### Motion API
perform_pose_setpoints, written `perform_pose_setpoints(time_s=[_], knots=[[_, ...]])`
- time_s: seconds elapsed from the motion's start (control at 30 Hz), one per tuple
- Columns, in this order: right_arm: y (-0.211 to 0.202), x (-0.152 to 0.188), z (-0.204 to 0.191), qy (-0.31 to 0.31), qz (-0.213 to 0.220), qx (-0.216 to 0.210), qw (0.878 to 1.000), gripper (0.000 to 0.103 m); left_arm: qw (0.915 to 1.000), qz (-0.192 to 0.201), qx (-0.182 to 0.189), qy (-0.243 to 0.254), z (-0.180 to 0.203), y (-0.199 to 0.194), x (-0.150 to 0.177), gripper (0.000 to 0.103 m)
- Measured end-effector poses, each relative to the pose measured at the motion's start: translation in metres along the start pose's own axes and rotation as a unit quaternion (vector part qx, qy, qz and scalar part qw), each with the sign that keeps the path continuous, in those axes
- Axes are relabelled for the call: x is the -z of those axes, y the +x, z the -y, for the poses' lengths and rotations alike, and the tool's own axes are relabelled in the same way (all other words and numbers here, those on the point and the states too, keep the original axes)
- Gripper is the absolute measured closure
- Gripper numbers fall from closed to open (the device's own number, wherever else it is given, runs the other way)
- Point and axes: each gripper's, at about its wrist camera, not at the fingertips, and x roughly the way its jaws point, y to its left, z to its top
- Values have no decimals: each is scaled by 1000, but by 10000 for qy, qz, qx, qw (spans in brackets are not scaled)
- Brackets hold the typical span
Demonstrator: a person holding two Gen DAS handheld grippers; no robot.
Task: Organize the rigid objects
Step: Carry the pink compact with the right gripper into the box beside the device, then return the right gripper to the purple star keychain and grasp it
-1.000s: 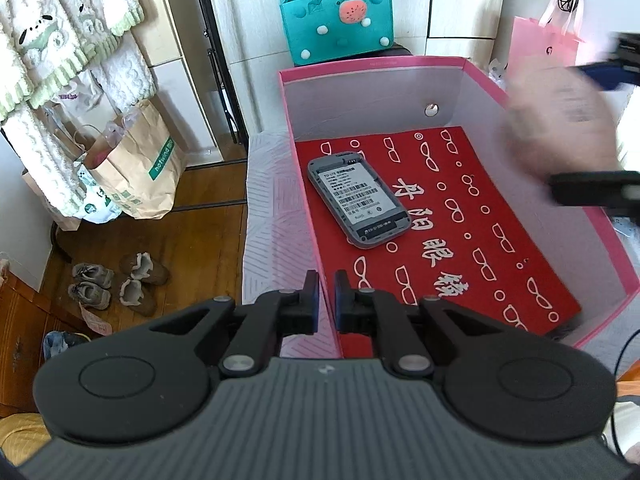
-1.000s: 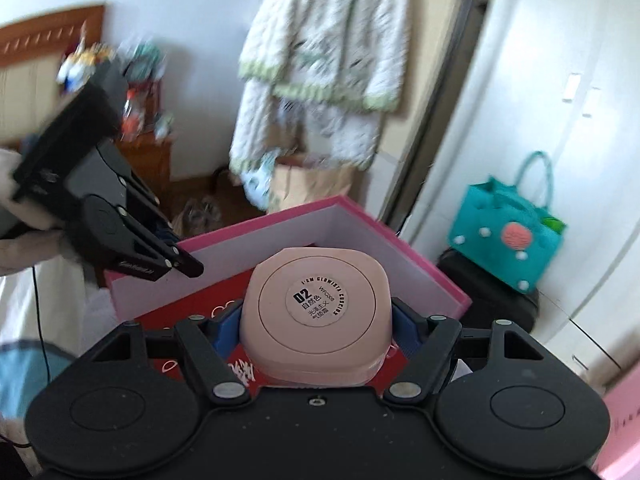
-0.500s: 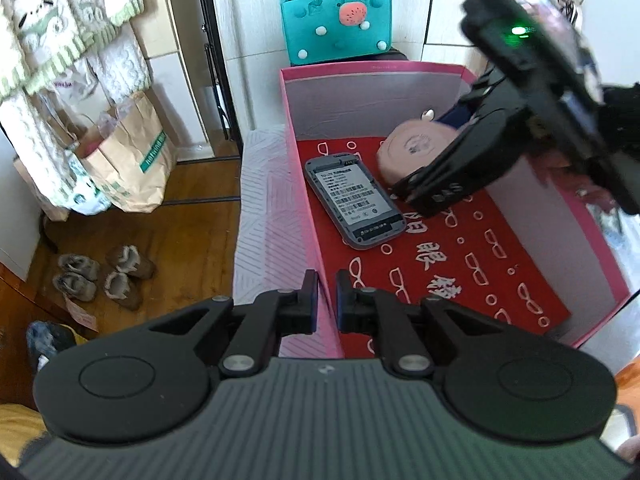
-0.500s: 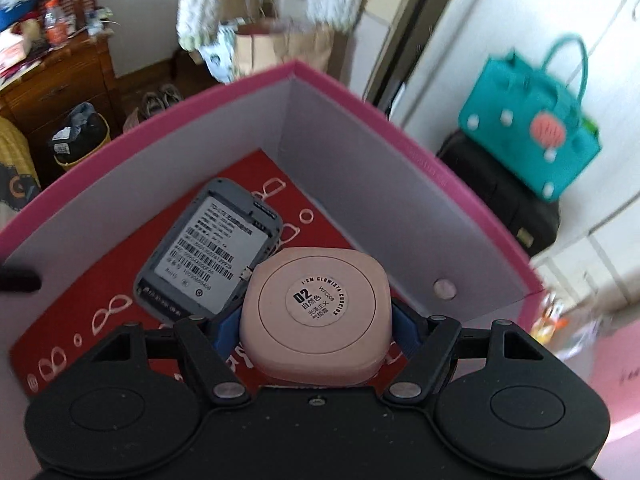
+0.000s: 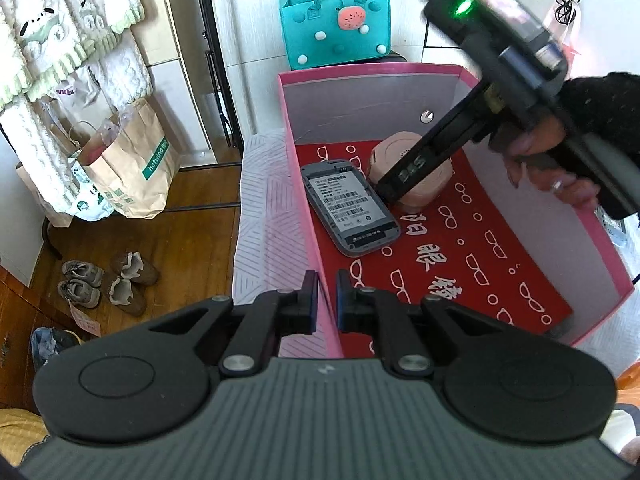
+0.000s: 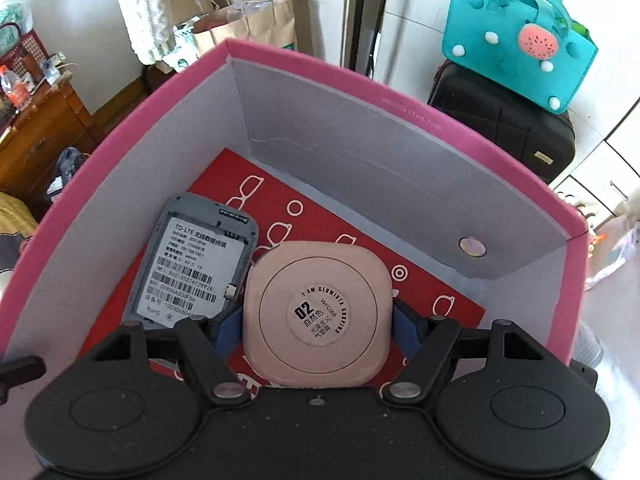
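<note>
Box (image 5: 608, 248) is pink outside, grey inside, sitting on a striped white cloth (image 5: 264, 216) with a red sheet (image 5: 472, 248) printed with little white glasses covering its floor. Right gripper (image 6: 320, 320) is down inside it with its blue pads clamped on either side of a pink compact (image 6: 318, 314), a rounded square case whose round sticker reads 02 (rest of the label is too small for me). From the left wrist view the compact (image 5: 412, 176) sits low at the far end of the box, on or just over the red sheet, can't tell which, and the right gripper (image 5: 404, 188) reaches in from the right with a hand (image 5: 540, 160) in a dark sleeve on the handle. Just left of the compact, touching or nearly so, a grey router (image 5: 350, 208) lies flat with its barcode label up, close to the left wall. Left gripper (image 5: 327, 300) hangs over the near left rim of the box, jaws closed with only a thin slit between the pads and nothing in them. Far behind the box there's a teal bag (image 5: 334, 26) on a black suitcase (image 6: 504, 120), and off to the left a paper bag (image 5: 132, 168) and some shoes (image 5: 104, 280) on the wood floor.
</note>
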Motion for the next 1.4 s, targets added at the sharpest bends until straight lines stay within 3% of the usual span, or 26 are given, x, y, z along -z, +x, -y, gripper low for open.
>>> perform_pose_setpoints(time_s=[0.23, 0.4, 0.6, 0.77, 0.9, 1.1, 1.4], knots=[[-79, 17, 13, -10, 806, -292, 9963, 23, 9998, 9, 132, -128, -5, 0, 0, 95], [-120, 44, 29, 84, 1054, -526, 9930, 23, 9999, 17, 102, -139, -4, 0, 1, 95], [-158, 85, 42, 231, 1134, -320, 9928, 24, 10000, 17, -28, -43, 2, 0, 2, 95], [-183, 131, 57, 518, 1486, -158, 9874, 24, 10000, 4, -55, -78, 2, 0, 1, 95], [-183, 174, 75, 971, 1659, -152, 9812, 24, 9999, 11, -89, -109, 3, 1, 2, 95], [-151, 232, 92, 1445, 1556, -268, 9768, 28, 9998, 4, -101, -162, 4, 0, 2, 95], [-111, 286, 106, 1737, 1317, -397, 9751, 59, 9997, -35, -162, -190, 5, 0, 1, 95]])
